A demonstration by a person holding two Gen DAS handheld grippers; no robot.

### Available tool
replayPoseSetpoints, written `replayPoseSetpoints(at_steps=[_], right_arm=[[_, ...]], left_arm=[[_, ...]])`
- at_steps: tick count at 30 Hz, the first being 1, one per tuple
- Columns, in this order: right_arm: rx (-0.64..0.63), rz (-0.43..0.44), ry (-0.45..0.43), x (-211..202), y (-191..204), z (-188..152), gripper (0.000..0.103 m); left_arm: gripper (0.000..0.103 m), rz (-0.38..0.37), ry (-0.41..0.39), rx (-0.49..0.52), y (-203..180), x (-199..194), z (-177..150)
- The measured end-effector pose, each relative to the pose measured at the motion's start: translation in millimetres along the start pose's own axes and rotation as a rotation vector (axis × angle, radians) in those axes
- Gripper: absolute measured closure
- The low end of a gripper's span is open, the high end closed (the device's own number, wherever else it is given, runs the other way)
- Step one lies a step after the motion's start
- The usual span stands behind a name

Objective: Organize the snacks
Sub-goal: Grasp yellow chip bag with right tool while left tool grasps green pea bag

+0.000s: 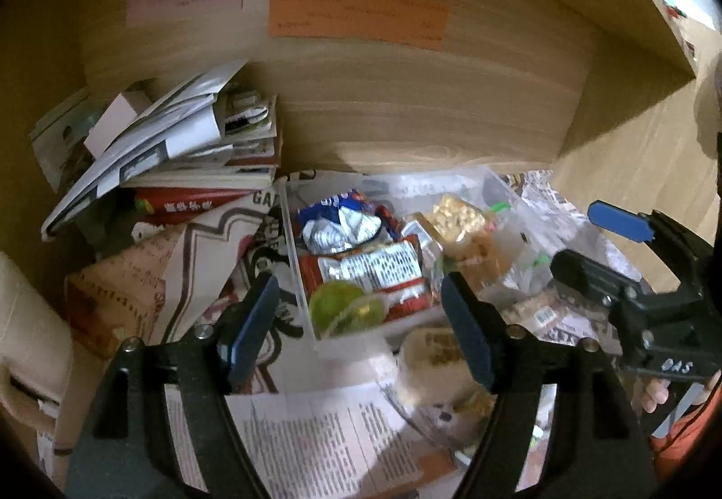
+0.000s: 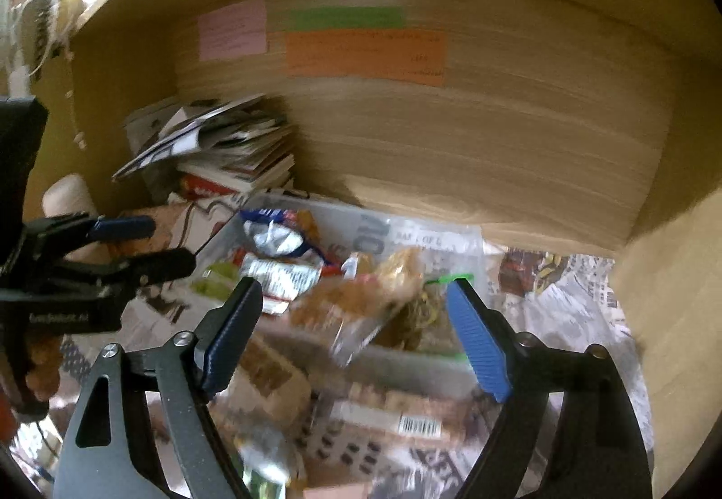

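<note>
— Where are the snacks?
— In the clear plastic bin [image 1: 295,255] on the newspaper-covered shelf [image 1: 316,431]: a red foil packet [image 1: 374,273], a golden cracker bag [image 2: 361,296].
— And the grippers?
— The left gripper [image 1: 361,332] and the right gripper [image 2: 356,332] both gape wide, empty, above the bin.

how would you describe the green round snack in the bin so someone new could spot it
Find the clear plastic bin on the newspaper below the wooden back panel with coloured notes. The green round snack sits in the bin's near left corner, partly over a red-and-silver packet. It is the only yellow-green, round item among the crinkled wrappers.
</note>
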State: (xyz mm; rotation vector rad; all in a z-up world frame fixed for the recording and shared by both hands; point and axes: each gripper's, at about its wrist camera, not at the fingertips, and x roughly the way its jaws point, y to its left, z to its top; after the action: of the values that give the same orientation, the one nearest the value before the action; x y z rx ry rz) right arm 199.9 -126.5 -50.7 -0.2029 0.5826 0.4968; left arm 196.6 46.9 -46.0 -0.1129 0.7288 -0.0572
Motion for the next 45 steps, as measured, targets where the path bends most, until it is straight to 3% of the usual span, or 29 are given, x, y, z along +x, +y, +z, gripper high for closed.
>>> replayPoseSetpoints(at_steps=[3, 5, 7, 17, 20, 24, 27, 40, 42, 43, 45], right_arm=[[-0.015, 0.008, 0.007, -9, 6, -14, 0.021], [-0.013, 0.021, 0.022, -12, 9, -24, 0.021], [-0.009, 0.029, 0.040, -13, 12, -35, 0.021], [0.037, 0.117, 0.176, 17, 25, -75, 0.022], [0.044, 0.134, 0.204, 27, 26, -77, 0.034], [0.046, 0.171, 0.231, 33, 28, -79, 0.065], [0.041, 0.168, 0.219, 28, 29, -82, 0.080], [0.153, 0.065, 0.109, -34, -15, -98, 0.080], [0.170, 0.046, 0.103, -42, -23, -101, 0.080], [0.176, 0.042, 0.101, -43, -24, -101, 0.080], [0.194, 0.036, 0.099, -46, -28, -103, 0.080]], left_arm=[[0.027, -0.001, 0.013, 0.001, -3, -5, -10], [0.015, -0.001, 0.020, 0.001, -4, -9, -19], [0.011, 0.007, 0.018, 0.003, -6, -11, -28], [0.008, 0.029, 0.106, 0.013, -6, -2, -75], [0.008, 0.015, 0.138, -0.007, -3, 3, -84], [0.008, -0.013, 0.171, -0.028, -2, 7, -91], [0.008, -0.034, 0.177, -0.030, -8, 6, -93], [0.006, -0.151, 0.261, 0.064, -71, 26, -110], [0.006, -0.161, 0.243, 0.084, -80, 30, -114], [0.008, -0.150, 0.229, 0.095, -84, 31, -116], [0.022, -0.136, 0.202, 0.117, -90, 34, -118]])
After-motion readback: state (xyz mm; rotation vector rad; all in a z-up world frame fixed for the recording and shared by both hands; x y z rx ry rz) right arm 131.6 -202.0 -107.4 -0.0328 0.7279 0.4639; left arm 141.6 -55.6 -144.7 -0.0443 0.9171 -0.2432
